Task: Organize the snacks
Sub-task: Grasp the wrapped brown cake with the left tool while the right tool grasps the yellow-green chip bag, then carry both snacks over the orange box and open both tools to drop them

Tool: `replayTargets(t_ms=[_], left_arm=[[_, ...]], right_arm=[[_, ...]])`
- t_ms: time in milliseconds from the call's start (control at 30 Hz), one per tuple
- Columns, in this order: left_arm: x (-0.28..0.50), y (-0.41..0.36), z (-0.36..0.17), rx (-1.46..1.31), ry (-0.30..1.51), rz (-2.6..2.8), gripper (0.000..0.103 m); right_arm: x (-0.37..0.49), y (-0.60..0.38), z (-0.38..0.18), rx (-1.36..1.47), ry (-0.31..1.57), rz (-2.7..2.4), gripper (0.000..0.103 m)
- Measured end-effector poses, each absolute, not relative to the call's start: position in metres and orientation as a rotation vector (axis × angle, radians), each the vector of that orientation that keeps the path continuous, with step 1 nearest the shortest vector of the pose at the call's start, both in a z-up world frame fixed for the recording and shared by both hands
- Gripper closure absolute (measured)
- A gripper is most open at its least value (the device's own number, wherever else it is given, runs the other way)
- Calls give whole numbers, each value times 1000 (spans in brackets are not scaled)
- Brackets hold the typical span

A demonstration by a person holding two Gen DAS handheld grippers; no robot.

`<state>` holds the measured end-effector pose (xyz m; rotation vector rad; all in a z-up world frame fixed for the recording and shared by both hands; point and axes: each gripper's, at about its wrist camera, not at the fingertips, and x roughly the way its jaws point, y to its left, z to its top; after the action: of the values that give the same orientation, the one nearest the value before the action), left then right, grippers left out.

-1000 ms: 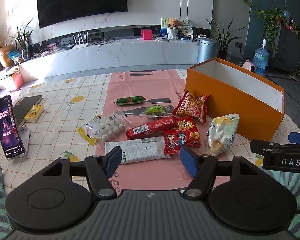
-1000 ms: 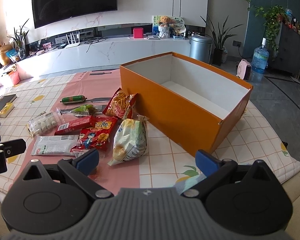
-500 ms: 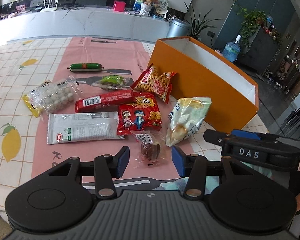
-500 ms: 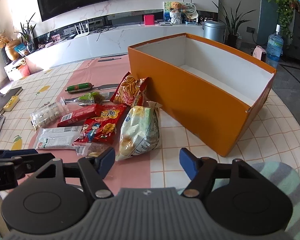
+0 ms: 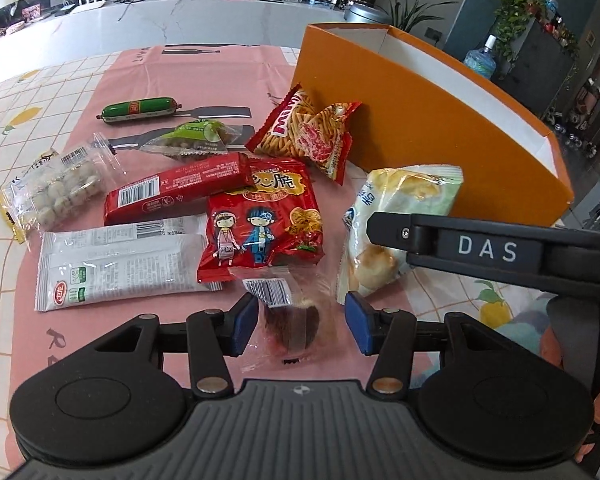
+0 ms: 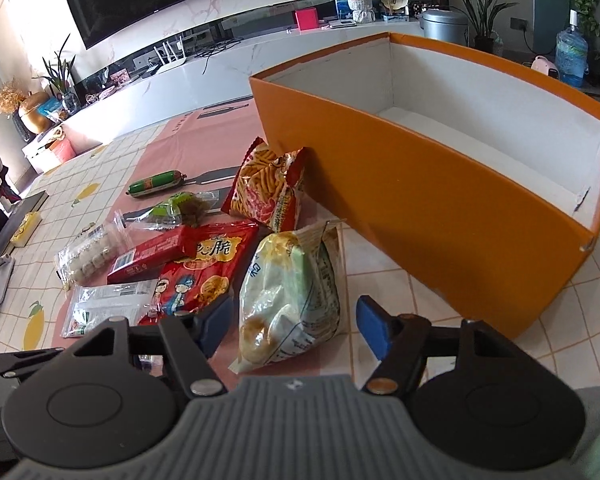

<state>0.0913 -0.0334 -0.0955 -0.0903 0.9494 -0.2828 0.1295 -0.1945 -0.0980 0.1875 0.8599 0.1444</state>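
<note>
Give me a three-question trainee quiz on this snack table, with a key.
1. True or false: the orange box already holds snacks.
2. Which packet lies between the open jaws of the left gripper? A) green sausage B) clear packet with a dark snack C) white packet
3. Fill in: the right gripper is lined up on the pale ___ bag.

Key: 1 false; 2 B; 3 green.

My views are bright with daylight, blown out at the left of the right view; fisheye bends the edges, corners go dark, snacks sharp.
</note>
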Motion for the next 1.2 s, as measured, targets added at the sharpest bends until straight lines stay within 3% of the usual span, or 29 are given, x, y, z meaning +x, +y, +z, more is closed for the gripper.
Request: replayTargets(t_ms=[167, 433, 700, 1200], left_arm=[[94, -38, -98, -70, 957, -254, 43], [98, -43, -105, -60, 986, -247, 54], [92, -43, -101, -61, 979, -247, 58], [64, -34, -31, -75, 865, -272, 58]], right_arm=[[141, -196, -108, 239, 859, 148, 37], [140, -190, -111, 187, 834, 141, 57], [135, -184, -110, 138, 826, 139, 76], [84, -211, -44, 115, 748, 145, 79]])
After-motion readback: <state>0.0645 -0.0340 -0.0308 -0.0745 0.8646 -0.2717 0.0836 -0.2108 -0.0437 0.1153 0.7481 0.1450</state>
